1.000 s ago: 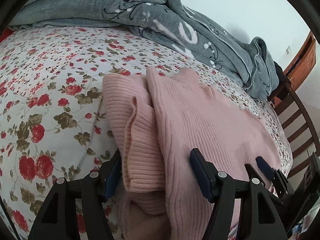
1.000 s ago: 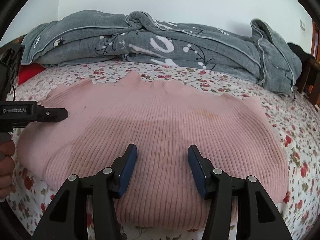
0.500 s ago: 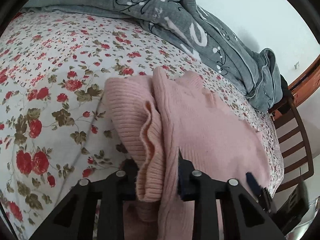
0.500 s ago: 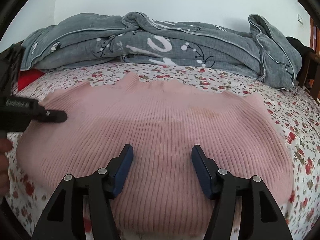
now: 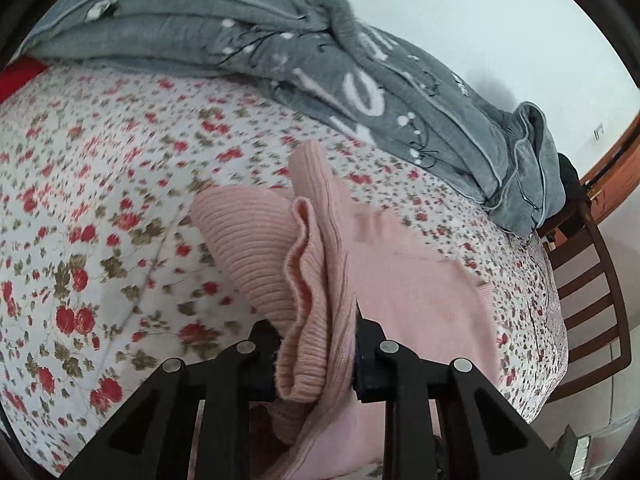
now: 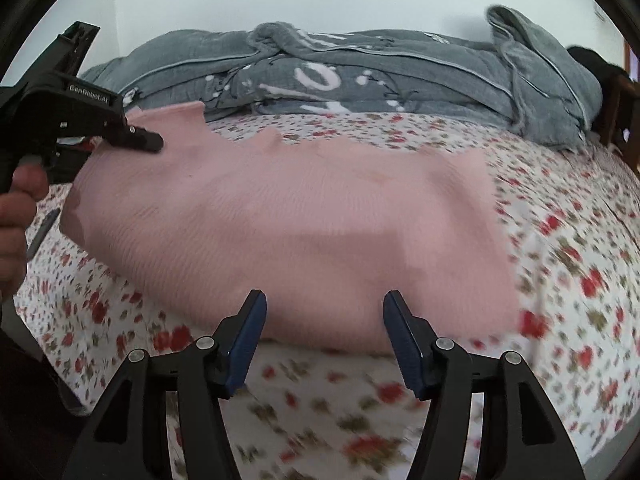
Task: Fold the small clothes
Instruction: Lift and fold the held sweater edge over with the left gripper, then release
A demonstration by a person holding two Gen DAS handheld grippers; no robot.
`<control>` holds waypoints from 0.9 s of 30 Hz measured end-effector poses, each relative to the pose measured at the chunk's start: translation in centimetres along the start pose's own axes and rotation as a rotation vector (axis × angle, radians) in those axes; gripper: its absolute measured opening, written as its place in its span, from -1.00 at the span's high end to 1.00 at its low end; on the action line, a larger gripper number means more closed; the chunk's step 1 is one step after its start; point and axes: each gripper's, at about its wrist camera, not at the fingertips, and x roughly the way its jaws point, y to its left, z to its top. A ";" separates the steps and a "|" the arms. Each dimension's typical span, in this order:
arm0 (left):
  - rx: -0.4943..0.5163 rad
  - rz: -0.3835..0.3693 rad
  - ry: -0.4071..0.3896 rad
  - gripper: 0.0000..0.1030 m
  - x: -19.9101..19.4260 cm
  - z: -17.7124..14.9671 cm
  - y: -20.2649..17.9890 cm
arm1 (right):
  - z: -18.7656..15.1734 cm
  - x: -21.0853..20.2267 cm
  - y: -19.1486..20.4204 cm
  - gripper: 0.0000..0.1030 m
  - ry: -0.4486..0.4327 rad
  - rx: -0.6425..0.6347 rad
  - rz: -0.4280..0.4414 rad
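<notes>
Pink ribbed knit sweater point(image 6: 288, 232) is lying spread across the bed's white sheet with red flower print point(image 5: 100, 208), near the front edge of the bed.

Left hand-held gripper point(image 5: 316, 360) is pinching a bunched fold of the sweater's edge point(image 5: 308, 320); black jaws are standing narrow, with the cloth pressed between the pads. The gathered knit is rising in a ruffled ridge above the jaws. Beyond it, the rest of the garment is lying flatter toward the right.

In the right wrist view, the same left hand-held gripper point(image 6: 148, 142) is showing at the left edge, its tip meeting the sweater's raised upper-left corner. A person's hand point(image 6: 16, 216) is gripping its handle.

Right hand-held gripper point(image 6: 324, 340) is standing open, blue-padded fingers point(image 6: 248, 340) well apart, with nothing clamped. It is hovering at the sweater's near hem; only hem and floral sheet are showing through the gap.

Rumpled grey quilt with white lettering and dots point(image 6: 360, 76) is lying heaped along the far side of the bed, against a pale wall. A red patch of cloth point(image 5: 20, 76) is showing at the far left, beside the quilt. Dark wooden slatted chair point(image 5: 588, 280) is standing just beside the bed on the right.

Both views are blurring somewhat.
</notes>
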 end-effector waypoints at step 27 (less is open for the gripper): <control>0.162 -0.148 0.218 0.01 7.6 -4.2 -20.3 | -3.0 -7.2 -20.5 -0.16 -0.018 0.320 -0.080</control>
